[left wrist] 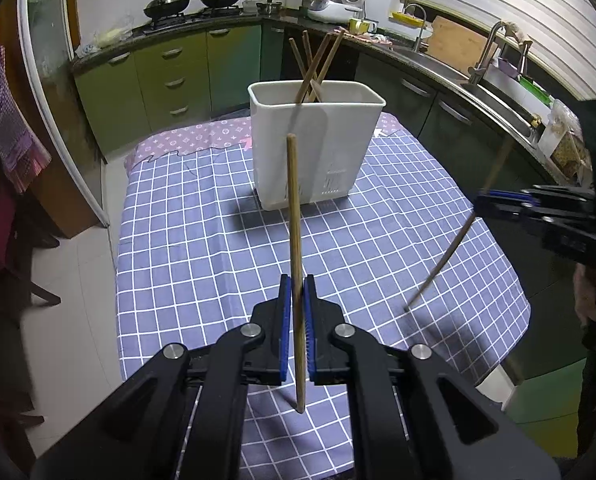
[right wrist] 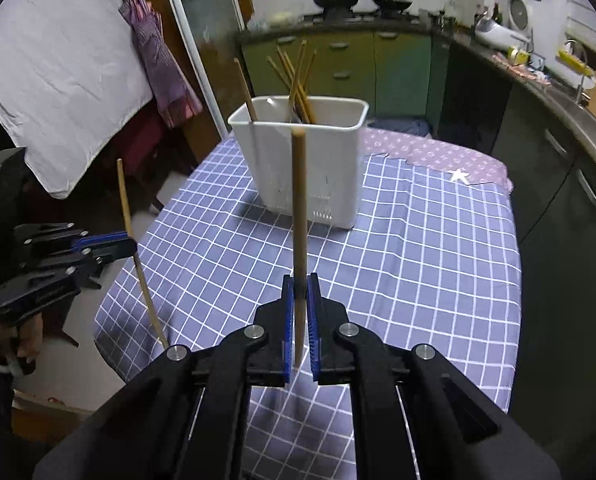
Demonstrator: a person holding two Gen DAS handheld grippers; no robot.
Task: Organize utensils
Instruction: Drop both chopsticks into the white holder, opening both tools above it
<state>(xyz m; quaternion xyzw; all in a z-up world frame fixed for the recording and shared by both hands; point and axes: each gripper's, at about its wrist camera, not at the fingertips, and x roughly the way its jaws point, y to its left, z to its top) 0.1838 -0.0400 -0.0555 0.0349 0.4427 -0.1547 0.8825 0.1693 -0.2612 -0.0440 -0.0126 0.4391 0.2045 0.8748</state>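
Note:
A white plastic utensil holder [left wrist: 318, 148] stands on the checked tablecloth with several wooden chopsticks [left wrist: 312, 68] leaning in it; it also shows in the right wrist view [right wrist: 298, 164]. My left gripper [left wrist: 297, 280] is shut on one wooden chopstick [left wrist: 294, 216], held upright above the table in front of the holder. It shows in the right wrist view [right wrist: 132, 242] at the left. My right gripper [right wrist: 300, 278] is shut on another chopstick [right wrist: 299, 208], also upright, short of the holder. It shows in the left wrist view [left wrist: 478, 202] at the right.
The blue checked cloth [left wrist: 202, 240] covers a small table, with a pink patterned cloth [left wrist: 194, 136] at its far end. Green kitchen cabinets [left wrist: 170, 76], a stove with pans and a sink counter [left wrist: 494, 92] surround the table. A white sheet [right wrist: 58, 92] hangs at the left.

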